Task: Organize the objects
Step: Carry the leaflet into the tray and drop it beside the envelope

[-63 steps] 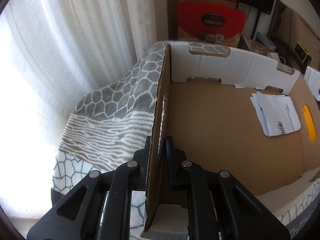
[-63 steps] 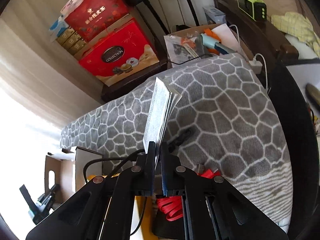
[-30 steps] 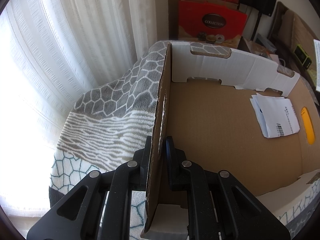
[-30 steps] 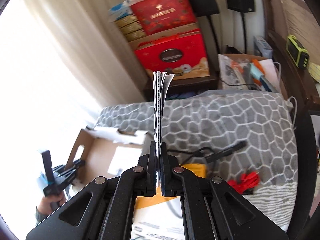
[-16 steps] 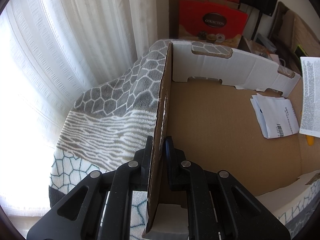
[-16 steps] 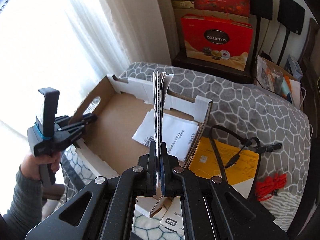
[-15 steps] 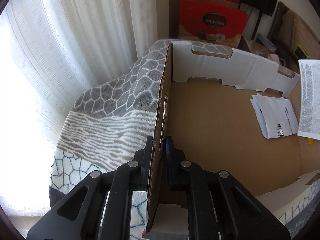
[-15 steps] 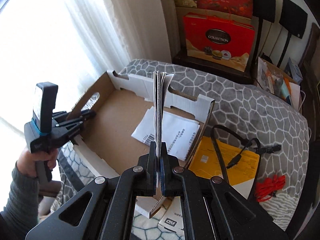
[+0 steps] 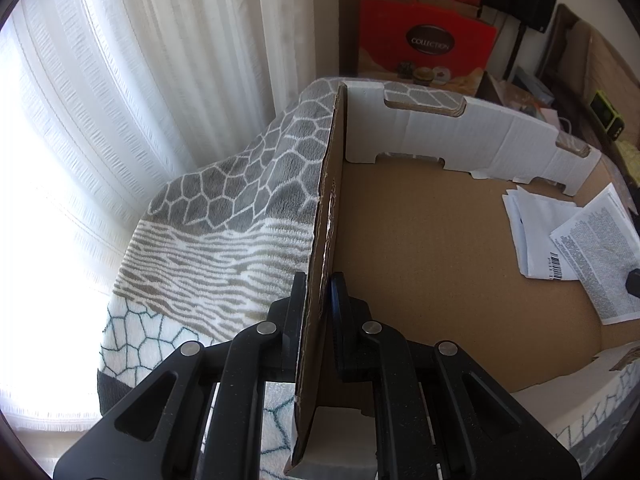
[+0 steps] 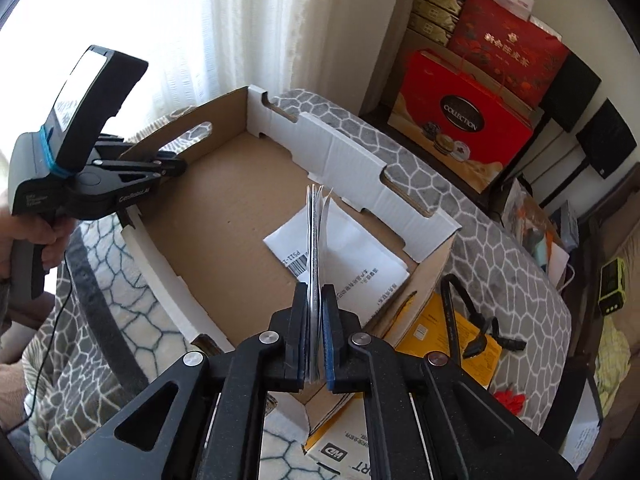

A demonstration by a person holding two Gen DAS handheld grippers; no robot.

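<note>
Bedroom w/ white curtains along the window; a bed covered by a grey-and-white patterned blanket carries everything. Red gift boxes are stacked by the wall behind it, black speakers further right.

An open, shallow cardboard box lies on the blanket, brown floor, white inner walls w/ cut-out slots. The left tool is clamped on the box's side wall, one finger inside and one outside, pinching the cardboard edge; the person's hand grips its handle at the left edge of the right wrist view.

The right tool is closed narrow on a folded bundle of printed papers, held on edge and upright, sheets fanning slightly at the top. It hangs over the right part of the box. In the left wrist view the bundle's printed sheet sits at the box's right end, overlapping a white sheet w/ barcode that lies flat on the box floor; can't tell if the bundle touches it.

Outside the box, just beside its right wall: a yellow envelope w/ a black cable on top, a red item further right, and a white WD-marked box near the bottom.
</note>
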